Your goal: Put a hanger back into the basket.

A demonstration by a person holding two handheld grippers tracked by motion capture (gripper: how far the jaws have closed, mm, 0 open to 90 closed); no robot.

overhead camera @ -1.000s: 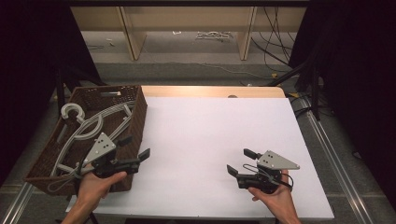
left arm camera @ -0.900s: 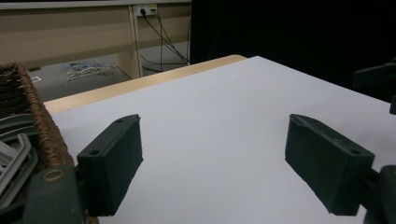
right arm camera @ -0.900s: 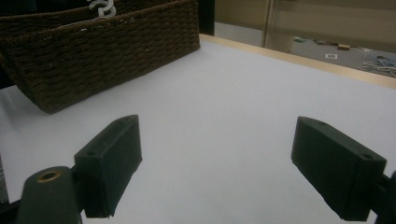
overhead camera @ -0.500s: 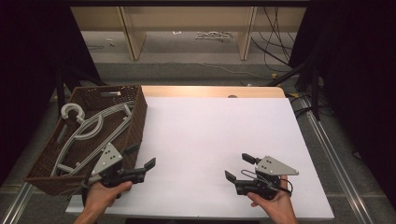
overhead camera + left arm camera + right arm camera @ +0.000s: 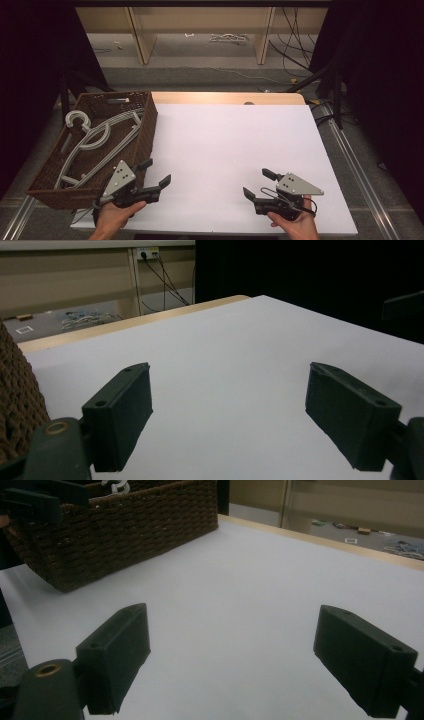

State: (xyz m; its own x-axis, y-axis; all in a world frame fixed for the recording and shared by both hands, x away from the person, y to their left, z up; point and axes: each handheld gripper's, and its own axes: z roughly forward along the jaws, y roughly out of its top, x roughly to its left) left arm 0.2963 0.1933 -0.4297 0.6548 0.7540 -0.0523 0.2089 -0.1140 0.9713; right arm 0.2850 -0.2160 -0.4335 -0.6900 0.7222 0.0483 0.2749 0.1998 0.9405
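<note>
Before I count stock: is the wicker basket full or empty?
Neither: the wicker basket holds a few pale grey hangers lying loose on its floor, with brown weave showing between them. Both grippers are outside it.

A dark brown woven basket [image 5: 145,135] stands at the left edge of the white table [image 5: 230,145]. Inside it lie several pale grey hangers [image 5: 95,137], stacked flat and a little tilted, with their hooks pointing toward the far left corner.
</note>
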